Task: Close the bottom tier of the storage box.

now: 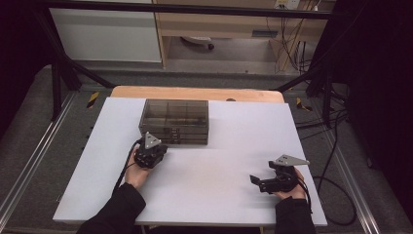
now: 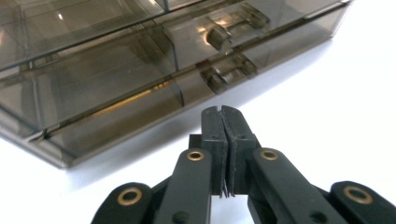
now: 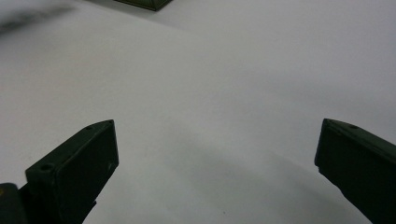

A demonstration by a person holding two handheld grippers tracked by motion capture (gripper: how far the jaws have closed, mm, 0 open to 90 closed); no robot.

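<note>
Inspecting the work surface from the high view, a smoke-tinted plastic organizer box (image 1: 174, 122) stands on the white counter (image 1: 214, 195), toward the far side and left of centre, its long front face toward the person. It appears to be a stack of shallow trays with divided compartments; contents cannot be made out through the tinted walls.

The left claw (image 1: 157, 155) is held just in front of the box's front face, near its left part. In the left gripper view its two black jaws stand pressed together with nothing between them, tips aimed at the small latch tabs (image 2: 223, 56) on the box front; a narrow strip of bare counter separates tips from box, so no contact is recorded. Judgement: the closed tips are presented as a single narrow point, suited to pushing or flicking a latch rather than grasping.

The right claw (image 1: 265, 183) is held low over bare counter near the front right, well apart from the box. In the right gripper view its jaws stand wide, empty, with white counter between them. Judgement: it is parked clear of the work, ready to steady or lift the box once a latch is released.

The box is closed; no tray is drawn out.
</note>
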